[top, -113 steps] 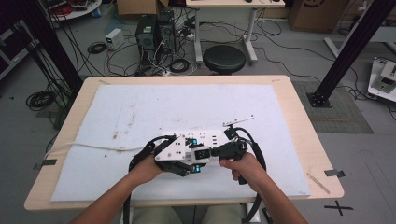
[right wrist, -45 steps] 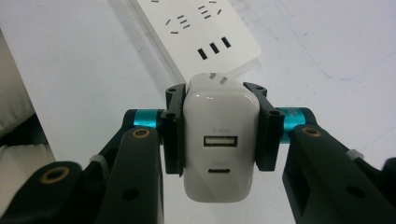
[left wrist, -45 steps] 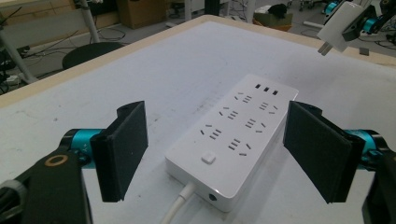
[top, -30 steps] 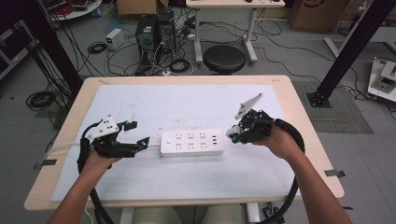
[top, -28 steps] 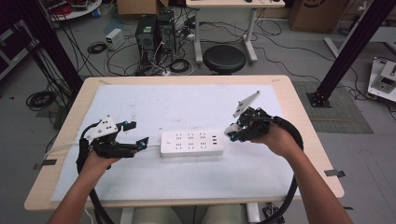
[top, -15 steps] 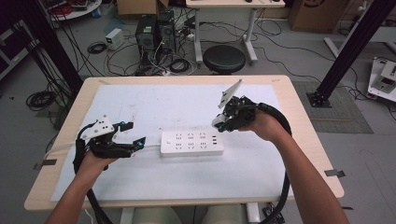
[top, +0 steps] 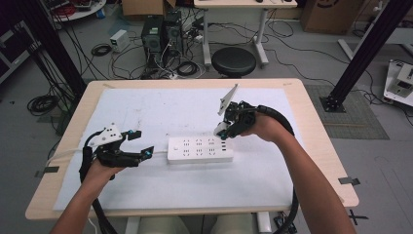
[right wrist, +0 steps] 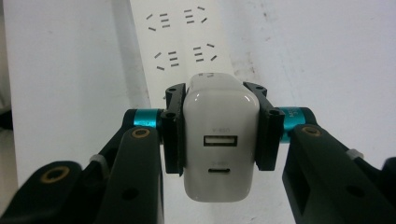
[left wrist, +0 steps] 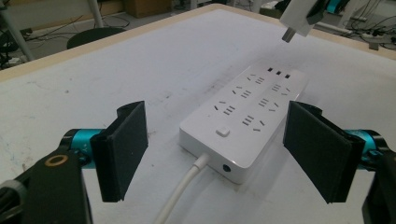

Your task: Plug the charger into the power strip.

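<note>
Charger (right wrist: 221,145) was pinched between right gripper (right wrist: 219,135) jaws, prongs down | it had swung in from the side over the power strip's (top: 200,149) near sockets, likely for plugging in | left gripper (left wrist: 224,154) spread wide, strip's cord end just ahead.

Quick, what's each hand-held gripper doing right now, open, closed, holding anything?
Left hand-held gripper: open, holding nothing, jaws spread near the cord end of the power strip.
Right hand-held gripper: closed on a white USB charger.
</note>
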`<state>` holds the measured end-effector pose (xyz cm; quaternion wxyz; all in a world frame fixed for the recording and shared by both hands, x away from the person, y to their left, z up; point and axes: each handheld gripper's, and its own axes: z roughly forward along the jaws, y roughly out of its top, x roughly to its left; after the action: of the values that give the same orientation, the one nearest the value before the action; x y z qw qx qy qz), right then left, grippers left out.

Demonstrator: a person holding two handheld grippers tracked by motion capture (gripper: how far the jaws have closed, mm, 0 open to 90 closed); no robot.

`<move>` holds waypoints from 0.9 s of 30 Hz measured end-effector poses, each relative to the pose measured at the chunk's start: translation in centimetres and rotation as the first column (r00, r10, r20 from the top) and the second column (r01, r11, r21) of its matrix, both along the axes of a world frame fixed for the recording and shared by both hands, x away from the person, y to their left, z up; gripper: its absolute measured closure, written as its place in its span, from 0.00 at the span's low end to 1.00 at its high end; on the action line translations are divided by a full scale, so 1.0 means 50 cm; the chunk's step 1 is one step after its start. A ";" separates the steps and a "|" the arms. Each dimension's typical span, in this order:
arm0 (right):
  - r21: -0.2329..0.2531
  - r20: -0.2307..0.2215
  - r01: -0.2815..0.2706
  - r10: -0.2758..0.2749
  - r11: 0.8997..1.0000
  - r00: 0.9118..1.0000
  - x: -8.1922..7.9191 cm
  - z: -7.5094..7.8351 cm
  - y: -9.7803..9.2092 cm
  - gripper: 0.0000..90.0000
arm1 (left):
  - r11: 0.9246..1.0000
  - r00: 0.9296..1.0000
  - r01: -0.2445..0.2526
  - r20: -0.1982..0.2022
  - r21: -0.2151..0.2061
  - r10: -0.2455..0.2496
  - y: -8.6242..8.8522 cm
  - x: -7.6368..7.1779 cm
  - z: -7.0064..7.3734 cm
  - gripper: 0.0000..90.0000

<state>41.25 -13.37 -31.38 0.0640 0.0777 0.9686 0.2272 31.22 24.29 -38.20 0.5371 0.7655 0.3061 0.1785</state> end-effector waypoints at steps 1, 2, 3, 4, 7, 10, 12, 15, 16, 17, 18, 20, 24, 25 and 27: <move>-0.008 -0.003 -0.006 0.006 1.000 1.000 0.004 -0.004 0.002 0.70 | 1.000 1.000 -0.002 -0.001 0.001 0.002 0.001 0.000 -0.001 0.25; -0.014 -0.009 -0.005 0.005 1.000 1.000 0.006 -0.007 0.005 0.70 | 1.000 1.000 -0.002 -0.001 0.001 0.002 0.001 0.000 -0.001 0.25; -0.015 -0.012 -0.012 0.012 1.000 1.000 0.009 -0.012 0.008 0.70 | 1.000 1.000 -0.003 -0.004 0.003 0.003 0.002 0.000 -0.002 0.25; -0.018 -0.018 -0.010 0.010 1.000 1.000 0.011 -0.014 0.010 0.70 | 1.000 1.000 -0.002 -0.004 0.001 0.002 0.003 0.000 -0.002 0.25; -0.026 -0.028 -0.022 0.022 0.999 0.999 0.019 -0.025 0.018 0.70 | 1.000 1.000 -0.005 -0.006 0.001 0.005 0.006 0.000 -0.004 0.25; -0.045 -0.033 -0.027 0.025 0.999 0.999 0.024 -0.035 0.026 0.70 | 1.000 1.000 -0.008 -0.011 -0.003 0.008 0.010 0.001 -0.006 0.25; -0.048 -0.039 -0.033 0.032 0.998 0.999 0.027 -0.040 0.030 0.70 | 1.000 1.000 -0.010 -0.011 -0.004 0.010 0.011 0.001 -0.008 0.25; -0.056 -0.043 -0.034 0.032 0.998 0.999 0.030 -0.045 0.034 0.70 | 1.000 1.000 -0.009 -0.013 -0.004 0.009 0.011 0.001 -0.011 0.25; -0.068 -0.045 -0.038 0.034 0.997 0.998 0.032 -0.050 0.038 0.70 | 1.000 1.000 -0.008 -0.014 -0.004 0.008 0.011 0.001 -0.012 0.25; -0.072 -0.047 -0.039 0.036 0.997 0.998 0.033 -0.054 0.040 0.70 | 1.000 1.000 -0.008 -0.015 -0.005 0.007 0.010 0.001 -0.013 0.25; -0.083 -0.052 -0.041 0.037 0.996 0.998 0.036 -0.059 0.043 0.70 | 1.000 1.000 -0.005 -0.016 -0.002 0.005 0.011 0.002 -0.014 0.25; -0.089 -0.056 -0.051 0.046 0.995 0.997 0.038 -0.065 0.048 0.70 | 1.000 1.000 -0.006 -0.018 -0.008 0.006 0.011 0.003 -0.016 0.25; -0.097 -0.061 -0.057 0.052 0.994 0.997 0.041 -0.072 0.055 0.70 | 1.000 1.000 -0.004 -0.018 -0.008 0.004 0.012 0.004 -0.018 0.25; -0.097 -0.061 -0.057 0.052 0.994 0.997 0.041 -0.072 0.055 0.70 | 1.000 1.000 -0.006 -0.018 -0.006 0.006 0.015 0.005 -0.019 0.25; -0.116 -0.065 -0.057 0.050 0.992 0.997 0.044 -0.081 0.062 0.70 | 1.000 1.000 -0.006 -0.021 -0.007 0.006 0.017 0.005 -0.020 0.25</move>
<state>43.46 -10.26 -35.42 0.0324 0.0549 0.9836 0.1689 31.49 25.14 -39.21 0.5359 0.7645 0.3148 0.1710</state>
